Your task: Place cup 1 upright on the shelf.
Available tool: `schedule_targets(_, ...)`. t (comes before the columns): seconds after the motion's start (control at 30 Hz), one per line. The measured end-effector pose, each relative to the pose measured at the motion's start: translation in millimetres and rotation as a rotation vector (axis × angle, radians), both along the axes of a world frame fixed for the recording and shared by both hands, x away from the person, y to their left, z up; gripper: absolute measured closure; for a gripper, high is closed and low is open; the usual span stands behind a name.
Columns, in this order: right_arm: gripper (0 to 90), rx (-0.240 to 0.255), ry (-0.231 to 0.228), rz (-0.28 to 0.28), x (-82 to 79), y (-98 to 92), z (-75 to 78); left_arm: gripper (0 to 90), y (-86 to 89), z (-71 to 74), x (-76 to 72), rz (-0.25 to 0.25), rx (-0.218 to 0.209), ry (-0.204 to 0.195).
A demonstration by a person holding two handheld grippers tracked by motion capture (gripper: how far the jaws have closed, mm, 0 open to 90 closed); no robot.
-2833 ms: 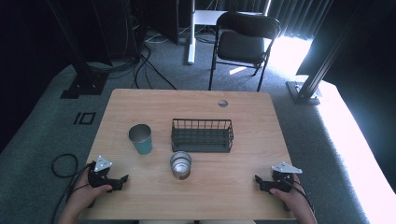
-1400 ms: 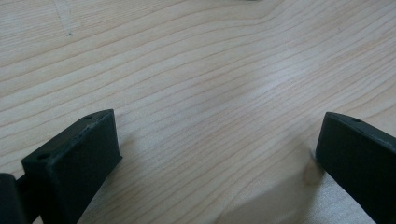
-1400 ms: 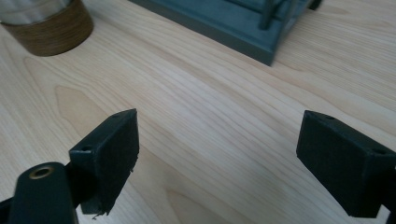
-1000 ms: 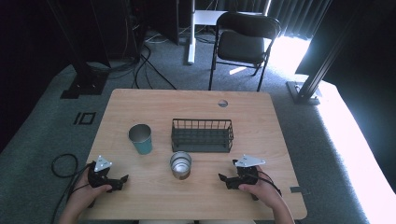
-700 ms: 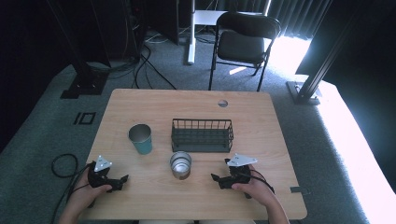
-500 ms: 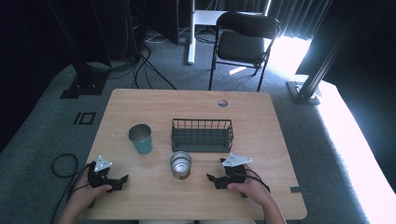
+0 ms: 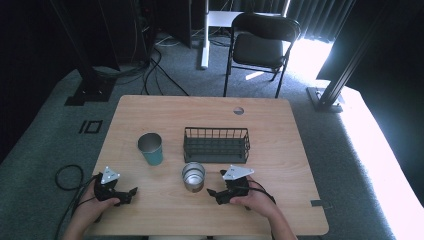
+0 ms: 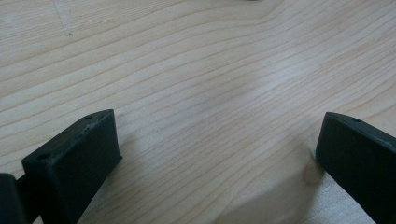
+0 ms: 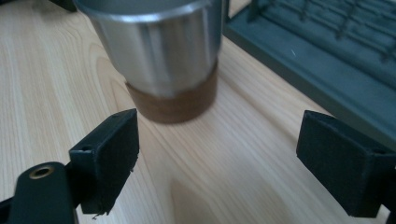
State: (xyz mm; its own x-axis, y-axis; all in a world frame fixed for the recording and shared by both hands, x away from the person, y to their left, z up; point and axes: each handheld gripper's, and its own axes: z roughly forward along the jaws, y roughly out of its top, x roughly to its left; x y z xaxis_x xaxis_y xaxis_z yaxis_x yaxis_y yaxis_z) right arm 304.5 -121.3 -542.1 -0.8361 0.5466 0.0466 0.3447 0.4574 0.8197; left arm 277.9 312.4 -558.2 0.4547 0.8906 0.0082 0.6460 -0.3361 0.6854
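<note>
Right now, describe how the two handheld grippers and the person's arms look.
Each gripper, the left gripper and the right gripper, is black with a grey three-cornered plate on top. Their fingers are blocky black pads with small holes at the corners; a brass-coloured ring sits at the base of one right finger. A dark cable loops off the table edge by the left gripper. No sleeves show on the forearms.
</note>
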Motion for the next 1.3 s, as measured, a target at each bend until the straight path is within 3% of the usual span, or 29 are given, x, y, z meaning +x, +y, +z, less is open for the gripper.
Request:
schedule_targets(0.5, 13.2, 0.018, -0.031, 0.069, 1.3, 25.5, 1.5, 0.4, 0.1, 0.1, 0.1, 0.0, 0.0, 0.0)
schedule_targets(0.93, 12.8, 0.035, -0.044, 0.095, 5.3, 45.1, 4.1, 0.4, 0.1, 0.0, 0.0, 0.0, 0.0, 0.0)
schedule_targets(1.3, 11.7, 0.086, -0.065, 0.092, 8.1, 55.5, 6.3, 0.4, 0.1, 0.1, 0.1, 0.0, 0.0, 0.0)
